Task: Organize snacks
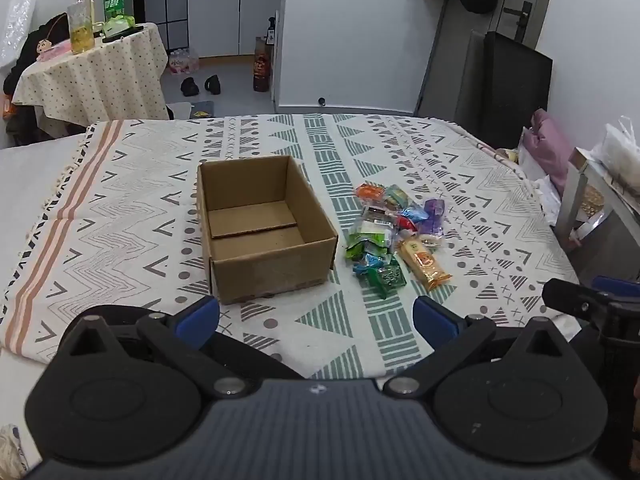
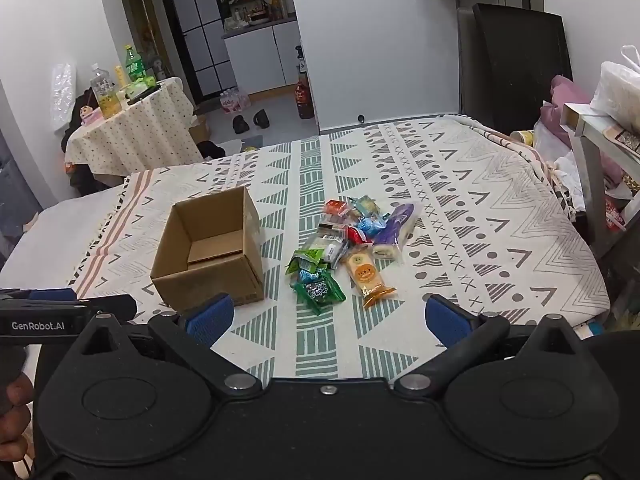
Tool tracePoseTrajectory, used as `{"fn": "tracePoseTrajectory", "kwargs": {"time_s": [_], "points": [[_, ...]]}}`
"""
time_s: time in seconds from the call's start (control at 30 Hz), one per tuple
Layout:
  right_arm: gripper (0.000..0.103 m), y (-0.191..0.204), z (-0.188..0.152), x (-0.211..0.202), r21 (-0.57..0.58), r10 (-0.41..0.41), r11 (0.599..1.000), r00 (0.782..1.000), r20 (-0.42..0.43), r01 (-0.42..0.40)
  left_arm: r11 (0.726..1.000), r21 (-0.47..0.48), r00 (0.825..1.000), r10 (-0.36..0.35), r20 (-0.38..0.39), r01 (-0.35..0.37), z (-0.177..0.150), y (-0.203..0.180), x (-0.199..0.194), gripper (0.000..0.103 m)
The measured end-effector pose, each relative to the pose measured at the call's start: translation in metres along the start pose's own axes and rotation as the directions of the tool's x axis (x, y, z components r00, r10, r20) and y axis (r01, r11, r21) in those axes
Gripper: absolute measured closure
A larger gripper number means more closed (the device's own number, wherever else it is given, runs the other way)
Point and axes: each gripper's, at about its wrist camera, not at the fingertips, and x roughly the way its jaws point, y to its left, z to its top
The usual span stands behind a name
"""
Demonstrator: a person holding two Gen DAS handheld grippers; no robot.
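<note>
An open, empty cardboard box (image 1: 264, 228) (image 2: 210, 254) stands on the patterned cloth. To its right lies a pile of several wrapped snacks (image 1: 394, 236) (image 2: 352, 246), with an orange packet (image 1: 425, 264) (image 2: 368, 276) and a green packet (image 1: 386, 278) (image 2: 320, 290) nearest me. My left gripper (image 1: 316, 318) hangs open above the cloth, short of the box, holding nothing. My right gripper (image 2: 328, 320) is open too, in front of the snack pile, with nothing between its blue pads. Each gripper shows at the edge of the other's view.
The patterned cloth (image 1: 120, 208) (image 2: 480, 220) covers a bed-like surface. A small round table (image 1: 92, 76) with bottles stands at the back left. A pink pillow (image 1: 550, 144) and a cluttered side table (image 2: 604, 132) sit at the right edge. A person's hand (image 2: 12, 412) shows low left.
</note>
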Motion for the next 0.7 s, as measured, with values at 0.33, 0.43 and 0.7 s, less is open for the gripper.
{"fn": "tracePoseTrajectory", "kwargs": {"time_s": [0.33,0.43,0.7], "points": [[0.0,-0.0021,-0.0001,-0.0015,0.004,-0.002,1.0,1.0,0.006,0.002,1.0,-0.007,1.0,0.0,0.002,0.0,0.0005,0.0005,-0.0044,0.001],[0.0,-0.0014,-0.0005,-0.003,0.003,-0.004,1.0,1.0,0.01,0.004,1.0,-0.011,1.0,0.0,0.003,0.0,0.0005,0.0014,-0.0047,0.001],[0.0,-0.0015,0.0002,-0.0064,0.006,-0.016,1.0,1.0,0.019,0.016,1.0,-0.009,1.0,-0.004,0.003,0.004,0.0014,0.001,-0.0087,0.001]]}}
